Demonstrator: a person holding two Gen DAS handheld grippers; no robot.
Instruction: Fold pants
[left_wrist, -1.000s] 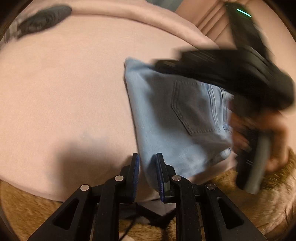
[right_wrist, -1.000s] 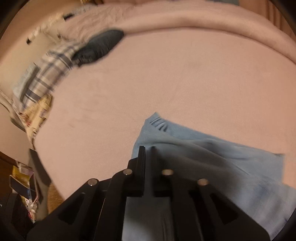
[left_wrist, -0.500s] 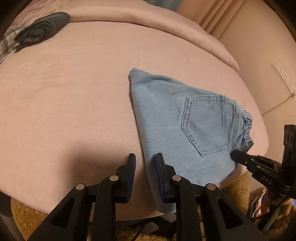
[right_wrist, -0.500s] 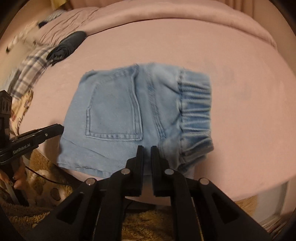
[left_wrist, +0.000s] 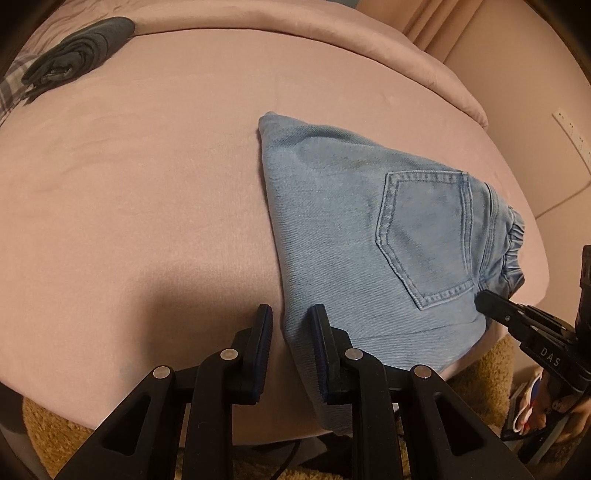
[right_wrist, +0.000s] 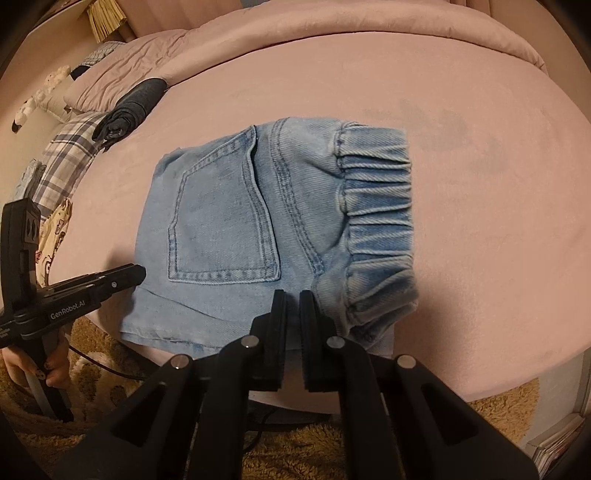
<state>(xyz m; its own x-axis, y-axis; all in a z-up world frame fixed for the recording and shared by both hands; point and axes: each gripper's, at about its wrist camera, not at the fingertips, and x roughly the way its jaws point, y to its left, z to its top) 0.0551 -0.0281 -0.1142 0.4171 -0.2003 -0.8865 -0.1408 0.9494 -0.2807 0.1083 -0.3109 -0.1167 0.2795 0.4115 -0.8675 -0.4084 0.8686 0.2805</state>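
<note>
Bed (right_wrist: 480, 184): pink cover, large. Pants (right_wrist: 258, 221): light-blue denim, folded into a compact block at the bed's near edge, back pocket up, elastic waistband toward the right. Left gripper (left_wrist: 290, 321): fingers a small gap apart, holding nothing, at the pants' left edge; side reads "GenRobot.AI". Right gripper (right_wrist: 291, 306): fingers a narrow gap apart, empty, above the pants' near edge; side reads "DAS". Dark rolled garment (left_wrist: 74, 55): far left.
</note>
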